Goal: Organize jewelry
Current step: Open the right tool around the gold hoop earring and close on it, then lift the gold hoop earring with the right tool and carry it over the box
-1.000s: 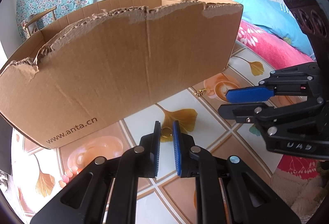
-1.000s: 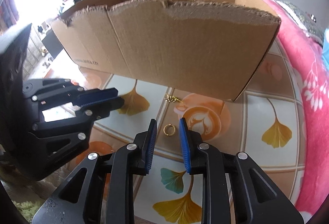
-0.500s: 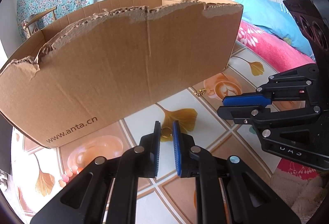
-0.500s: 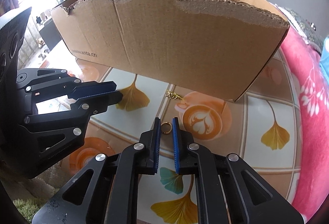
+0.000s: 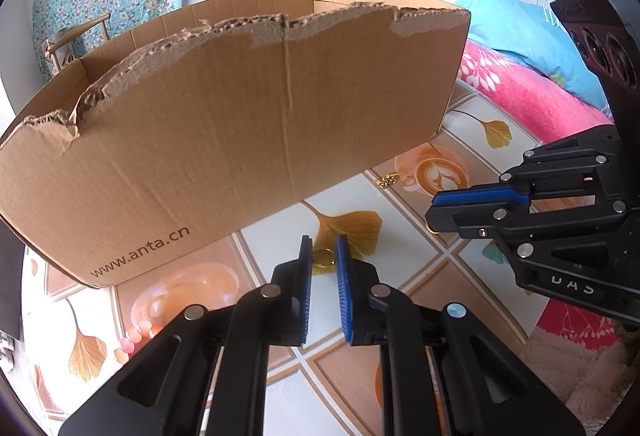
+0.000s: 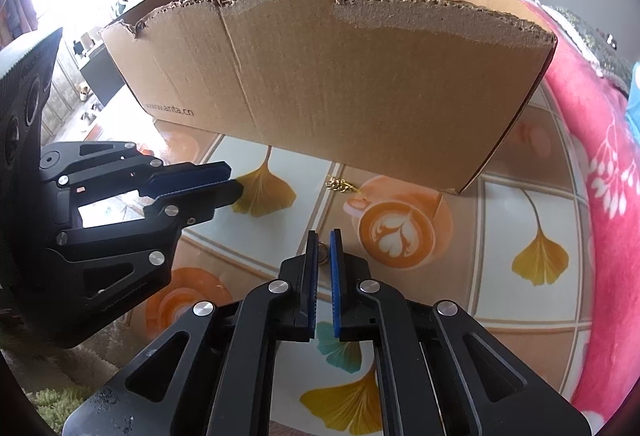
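My left gripper (image 5: 323, 246) is shut on a small gold ring (image 5: 323, 260) just above the patterned tablecloth (image 5: 400, 228). The jaws of my right gripper (image 6: 323, 238) are closing, and its blue pads (image 6: 334, 256) pinch a second gold ring (image 6: 323, 255) at the tips. Each gripper shows in the other's view: the right gripper (image 5: 430, 207) at the right, the left gripper (image 6: 232, 181) at the left. A little gold chain piece (image 6: 340, 184) (image 5: 388, 179) lies on the cloth by the box's near wall. The open cardboard box (image 5: 240, 115) (image 6: 360, 87) stands just behind both grippers.
Pink beads (image 5: 136, 332) lie on the cloth to the lower left. A pink blanket (image 6: 600, 155) and a blue pillow (image 5: 520, 31) border the table on the right. The box's near wall has a torn upper edge.
The right gripper's jaws have narrowed around the ring that lay between them, and it has sunk a little toward the table. The left gripper has kept still with its ring.
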{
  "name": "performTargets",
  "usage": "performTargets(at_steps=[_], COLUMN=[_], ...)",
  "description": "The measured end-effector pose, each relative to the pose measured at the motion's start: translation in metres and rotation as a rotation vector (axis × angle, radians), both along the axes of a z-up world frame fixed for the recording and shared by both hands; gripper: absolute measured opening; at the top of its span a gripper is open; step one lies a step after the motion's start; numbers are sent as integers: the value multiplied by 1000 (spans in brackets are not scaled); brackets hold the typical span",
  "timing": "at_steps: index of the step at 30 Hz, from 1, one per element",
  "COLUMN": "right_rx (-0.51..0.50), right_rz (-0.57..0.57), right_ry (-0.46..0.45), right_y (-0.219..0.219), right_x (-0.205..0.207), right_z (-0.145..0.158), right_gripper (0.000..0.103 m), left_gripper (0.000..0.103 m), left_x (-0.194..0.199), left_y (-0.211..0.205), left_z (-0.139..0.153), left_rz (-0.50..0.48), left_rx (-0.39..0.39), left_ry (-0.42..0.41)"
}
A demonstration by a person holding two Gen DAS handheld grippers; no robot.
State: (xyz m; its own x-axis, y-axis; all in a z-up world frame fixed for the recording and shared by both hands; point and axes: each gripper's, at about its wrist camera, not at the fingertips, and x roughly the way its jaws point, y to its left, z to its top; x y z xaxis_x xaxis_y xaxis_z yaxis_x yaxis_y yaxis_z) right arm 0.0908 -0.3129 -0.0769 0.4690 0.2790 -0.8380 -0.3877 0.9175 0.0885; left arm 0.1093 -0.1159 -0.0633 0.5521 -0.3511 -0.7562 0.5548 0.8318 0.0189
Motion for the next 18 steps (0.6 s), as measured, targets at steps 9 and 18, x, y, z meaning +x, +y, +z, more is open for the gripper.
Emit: performTargets(at_steps=[9,18], right_rx=[-18,-42], right_rz=[23,23], right_ry=[2,-16], right_y=[6,19], right_x=[-1,-3], right_z=[-1,-2], right_gripper=[20,9], left_gripper=[12,12], left_x=[0,-1], left_y=[0,1], left_z=[-1,-1], left_rz=[1,1], left_rx=[2,0], left_ry=[1,3])
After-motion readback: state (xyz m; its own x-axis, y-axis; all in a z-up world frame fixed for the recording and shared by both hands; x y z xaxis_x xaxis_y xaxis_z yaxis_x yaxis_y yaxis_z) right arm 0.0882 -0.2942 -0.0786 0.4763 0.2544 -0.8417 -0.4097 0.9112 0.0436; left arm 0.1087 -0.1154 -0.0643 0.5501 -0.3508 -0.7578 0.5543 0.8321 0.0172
